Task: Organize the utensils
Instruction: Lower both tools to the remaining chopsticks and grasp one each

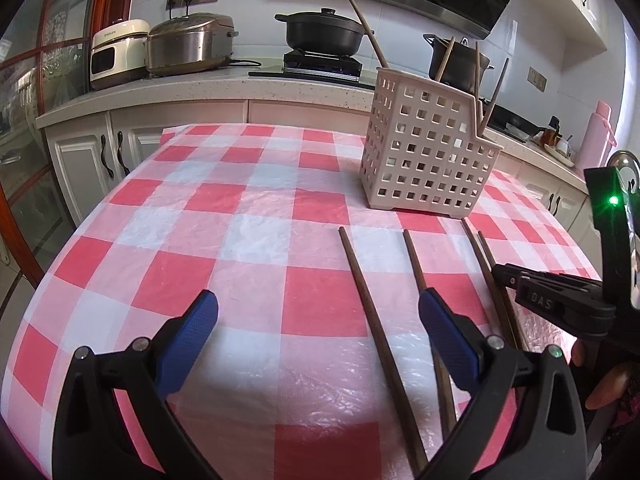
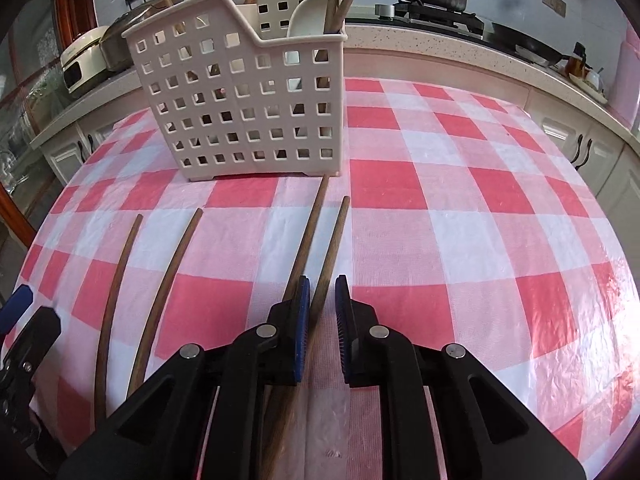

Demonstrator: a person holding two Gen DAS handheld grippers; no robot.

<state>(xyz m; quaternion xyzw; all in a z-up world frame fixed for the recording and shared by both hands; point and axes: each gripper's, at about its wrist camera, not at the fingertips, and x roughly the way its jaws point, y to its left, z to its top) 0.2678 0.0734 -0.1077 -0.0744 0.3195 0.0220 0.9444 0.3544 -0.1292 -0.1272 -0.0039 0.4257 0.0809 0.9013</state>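
Checkered table [image 2: 460, 184] carries a basket [image 2: 240, 92] and four loose chopsticks. Right gripper [image 2: 322, 292] nearly closed around one chopstick [image 2: 332, 248], contact unclear; left gripper [image 1: 318, 312] spread wide, empty.

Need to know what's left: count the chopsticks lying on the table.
4. Two lie apart on the left. Two lie close together in front of the basket: one beside the right gripper, one between its fingers. Others stand in the basket.

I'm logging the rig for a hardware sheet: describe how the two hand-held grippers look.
The left hand-held gripper and the right hand-held gripper match: black plastic linkage arms with round silver pivot pins, ending in flat fingers faced with textured blue pads. In the left view the right unit's body shows raised lettering and a green light. No cables visible.
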